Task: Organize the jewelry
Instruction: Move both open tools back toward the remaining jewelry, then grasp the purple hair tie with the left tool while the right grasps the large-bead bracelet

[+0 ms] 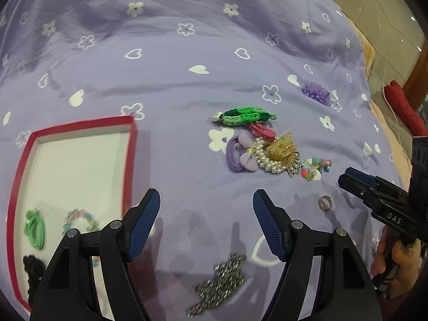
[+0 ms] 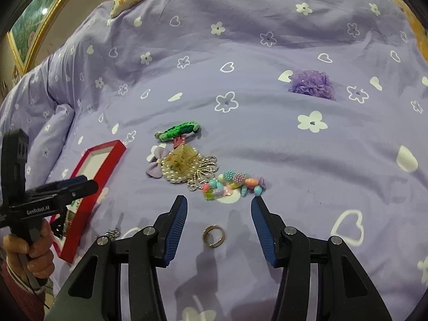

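Looking along the left wrist view, the left gripper (image 1: 206,222) is seen spread wide with nothing between its blue pads, poised above the purple quilt (image 1: 160,80). A silver chain (image 1: 219,283) lies crumpled just below the gap at six o'clock; it is judged light, limp and slippery, best pinched across its bunched middle. At nine o'clock a red-rimmed box (image 1: 132,160) holds a green band (image 1: 34,231), a beaded bracelet (image 1: 80,220) and a black tie (image 1: 33,267), and its raised rim must be cleared when anything is carried in. A cluster is piled at one o'clock: a green loom bracelet (image 1: 244,116), a purple bow tie (image 1: 240,153), a pearl bracelet (image 1: 267,160) and a yellow claw clip (image 1: 281,148). The right gripper (image 1: 347,180) enters at three o'clock, but its opening cannot be told here. In the right wrist view, the right gripper (image 2: 219,222) is shown wide apart and unloaded, with a metal ring (image 2: 213,236) lying flat between and just below its tips at six o'clock. The ring is judged rigid, small and slick, and may sink into soft cloth; it should be taken across its outer edge. A colourful bead bracelet (image 2: 235,184) sits close at twelve o'clock, so little room is left ahead, while open quilt is offered at three o'clock. A purple pompom (image 2: 311,84) rests well apart at one o'clock.
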